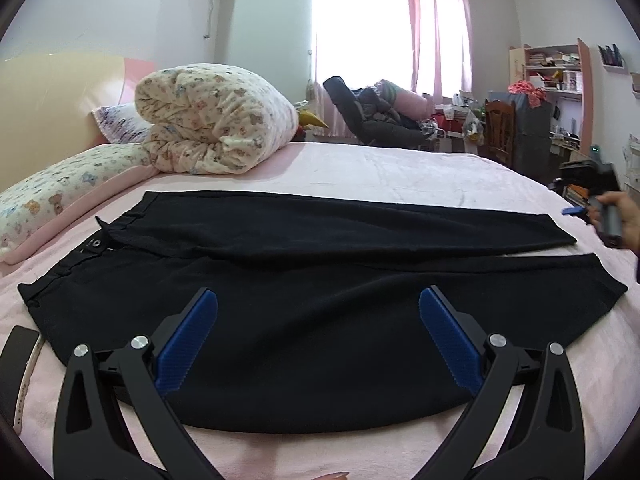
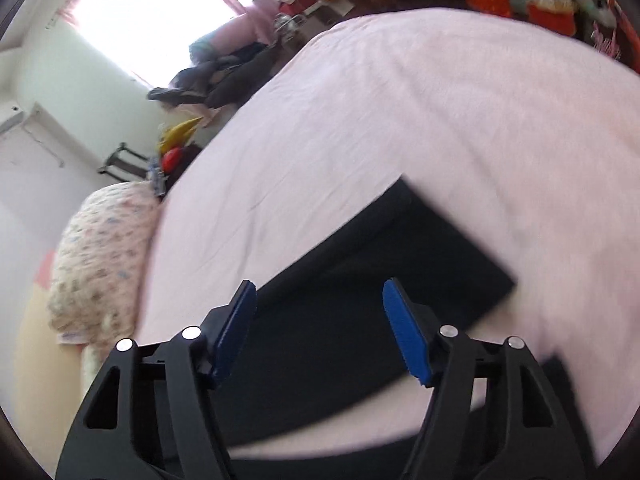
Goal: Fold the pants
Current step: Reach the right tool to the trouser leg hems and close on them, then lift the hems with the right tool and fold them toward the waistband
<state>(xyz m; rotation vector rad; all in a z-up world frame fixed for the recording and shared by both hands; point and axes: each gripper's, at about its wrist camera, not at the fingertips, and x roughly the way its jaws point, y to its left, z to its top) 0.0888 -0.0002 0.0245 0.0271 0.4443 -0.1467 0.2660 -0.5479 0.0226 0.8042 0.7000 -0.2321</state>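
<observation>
Covering most of both views is a bed (image 1: pixel 400 176) with a pink sheet, a rolled floral quilt (image 1: pixel 212 120) at its head. Black pants (image 1: pixel 280 288) lie flat and unfolded across it, waistband left, the two legs side by side reaching right. No fold shows, so the whole task appears to remain. The left gripper (image 1: pixel 318 300) hovers over the near leg, jaws spread and empty. The right gripper (image 2: pixel 319 292), likewise spread wide and empty, hangs near the leg cuffs.

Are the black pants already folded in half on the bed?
No, the black pants lie spread flat on the pink bed, with both legs stretched out side by side.
</observation>
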